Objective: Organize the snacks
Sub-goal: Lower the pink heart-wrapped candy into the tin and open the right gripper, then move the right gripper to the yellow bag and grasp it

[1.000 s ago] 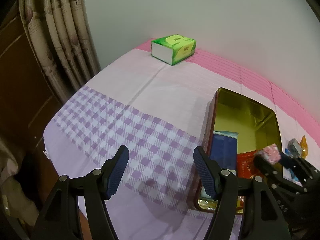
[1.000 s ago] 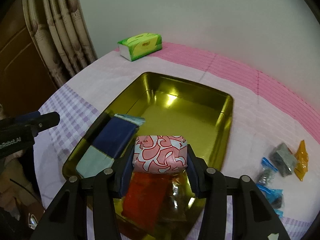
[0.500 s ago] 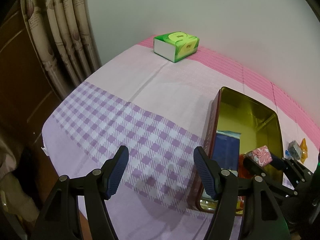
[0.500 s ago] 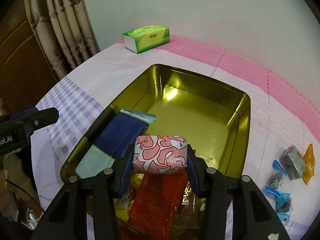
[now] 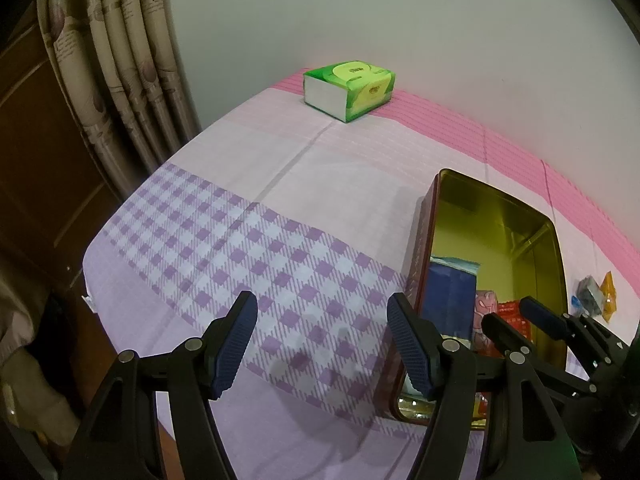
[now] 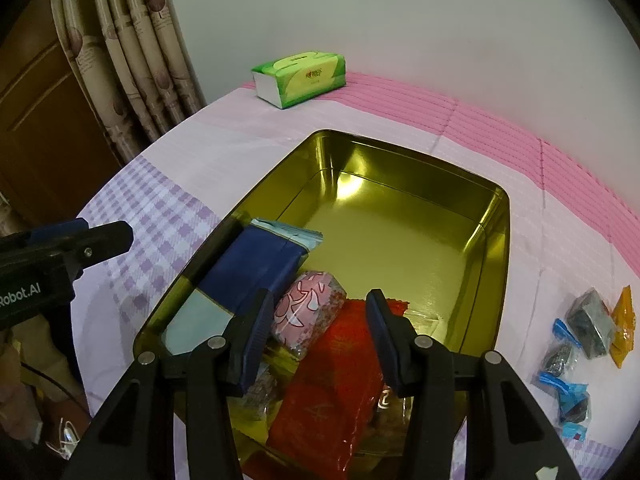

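Released from your right gripper (image 6: 318,336), the pink patterned snack (image 6: 310,314) now lies low-centre in the gold tin (image 6: 496,240); both jaws open, left gripper (image 5: 322,346) empty.

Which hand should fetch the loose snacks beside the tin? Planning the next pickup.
Right. The right gripper is empty above the tin, with the loose snacks on its side; the left gripper hovers across the tin.
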Available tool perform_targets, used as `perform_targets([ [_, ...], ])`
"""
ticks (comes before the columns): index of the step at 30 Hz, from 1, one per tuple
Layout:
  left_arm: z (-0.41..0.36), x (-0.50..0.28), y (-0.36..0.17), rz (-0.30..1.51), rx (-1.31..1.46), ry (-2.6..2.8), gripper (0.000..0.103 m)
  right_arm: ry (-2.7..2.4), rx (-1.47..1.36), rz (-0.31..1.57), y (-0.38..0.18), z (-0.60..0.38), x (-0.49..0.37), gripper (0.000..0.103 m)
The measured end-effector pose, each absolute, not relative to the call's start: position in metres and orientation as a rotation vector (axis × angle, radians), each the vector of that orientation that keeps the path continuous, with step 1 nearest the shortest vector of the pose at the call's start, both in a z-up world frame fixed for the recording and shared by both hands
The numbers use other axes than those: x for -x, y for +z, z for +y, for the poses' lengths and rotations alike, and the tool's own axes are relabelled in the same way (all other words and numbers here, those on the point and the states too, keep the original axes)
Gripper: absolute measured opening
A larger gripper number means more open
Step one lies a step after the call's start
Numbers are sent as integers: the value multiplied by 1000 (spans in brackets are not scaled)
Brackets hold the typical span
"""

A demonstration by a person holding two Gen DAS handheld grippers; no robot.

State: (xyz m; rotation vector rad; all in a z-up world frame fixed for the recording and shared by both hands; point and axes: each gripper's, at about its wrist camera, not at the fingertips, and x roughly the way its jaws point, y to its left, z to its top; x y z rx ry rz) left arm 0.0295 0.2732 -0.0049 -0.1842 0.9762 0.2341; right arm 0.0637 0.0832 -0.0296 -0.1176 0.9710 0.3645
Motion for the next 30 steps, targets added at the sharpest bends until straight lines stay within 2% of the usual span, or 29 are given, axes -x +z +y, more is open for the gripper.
perform_targets([
  [15, 271, -30, -6, 983, 184, 233, 68, 319, 45, 903, 1, 45, -56, 47],
  [30, 263, -33, -9, 992, 136, 217, 68, -63, -43, 871, 14, -140, -59, 47],
])
